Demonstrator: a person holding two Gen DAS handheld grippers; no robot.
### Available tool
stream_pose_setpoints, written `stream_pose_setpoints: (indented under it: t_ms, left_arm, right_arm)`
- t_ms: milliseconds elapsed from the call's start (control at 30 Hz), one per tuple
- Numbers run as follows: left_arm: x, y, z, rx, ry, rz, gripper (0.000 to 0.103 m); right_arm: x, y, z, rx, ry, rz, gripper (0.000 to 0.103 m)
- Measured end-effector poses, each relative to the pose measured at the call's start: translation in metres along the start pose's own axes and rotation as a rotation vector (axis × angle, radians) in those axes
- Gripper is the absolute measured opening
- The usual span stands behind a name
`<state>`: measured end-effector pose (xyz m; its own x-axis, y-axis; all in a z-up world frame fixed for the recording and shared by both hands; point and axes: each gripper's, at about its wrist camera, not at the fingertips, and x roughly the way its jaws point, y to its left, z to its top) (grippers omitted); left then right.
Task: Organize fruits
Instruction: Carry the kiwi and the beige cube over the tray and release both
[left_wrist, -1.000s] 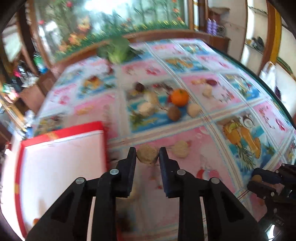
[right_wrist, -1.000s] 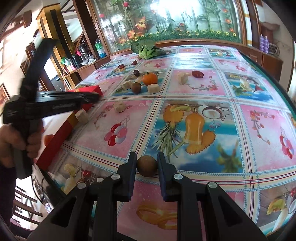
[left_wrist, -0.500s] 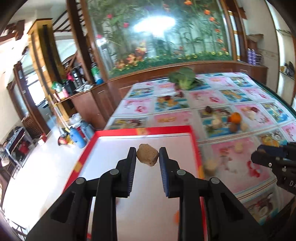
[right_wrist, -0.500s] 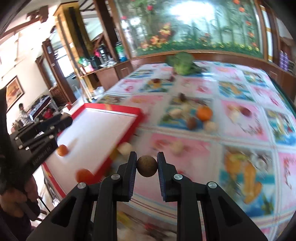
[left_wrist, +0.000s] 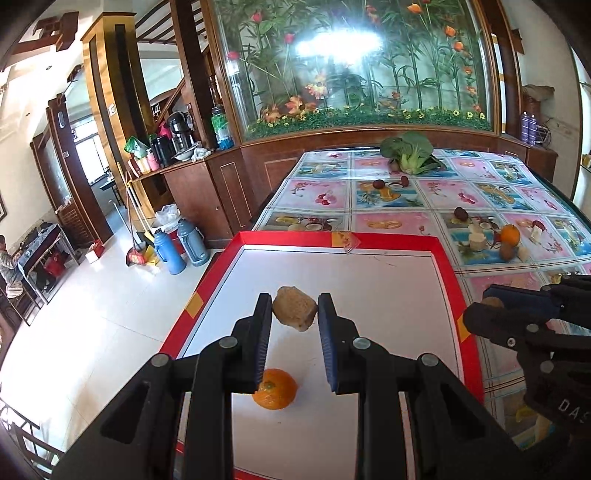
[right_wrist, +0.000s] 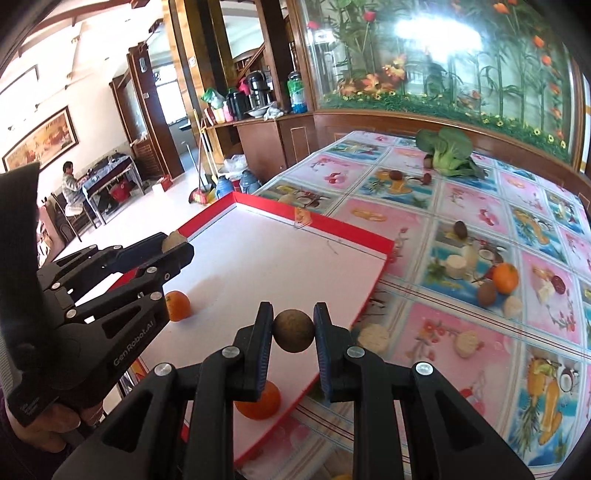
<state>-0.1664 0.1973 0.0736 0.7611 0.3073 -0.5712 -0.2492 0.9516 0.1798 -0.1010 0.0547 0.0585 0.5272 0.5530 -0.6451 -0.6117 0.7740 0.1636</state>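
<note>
Left wrist view: the left gripper (left_wrist: 294, 311) is clamped on a rough tan fruit chunk (left_wrist: 295, 308), held above the white floor of the red-rimmed tray (left_wrist: 391, 242). An orange (left_wrist: 275, 388) lies inside the tray, just below the held chunk. Right wrist view: the right gripper (right_wrist: 293, 330) pinches a round brown fruit (right_wrist: 293, 331) over the tray's near edge, with another orange (right_wrist: 260, 402) inside the tray under its fingers. More fruit pieces (right_wrist: 495, 282) lie on the patterned tablecloth (right_wrist: 480, 332) beside the tray.
</note>
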Motion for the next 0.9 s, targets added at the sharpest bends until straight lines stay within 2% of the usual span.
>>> stream_pose_setpoints:
  t_ms: [333,900]
  left_arm:
    - [0.01,0.011,-0.011,-0.01,0.019,0.017,0.027]
    - [0.026,0.019,-0.028,-0.002,0.076,0.083,0.028]
  right_arm:
    - [0.033,0.01,-0.004,-0.006,0.078,0.002,0.021]
    - [0.062,0.015,-0.01,-0.002,0.183,0.022,0.021]
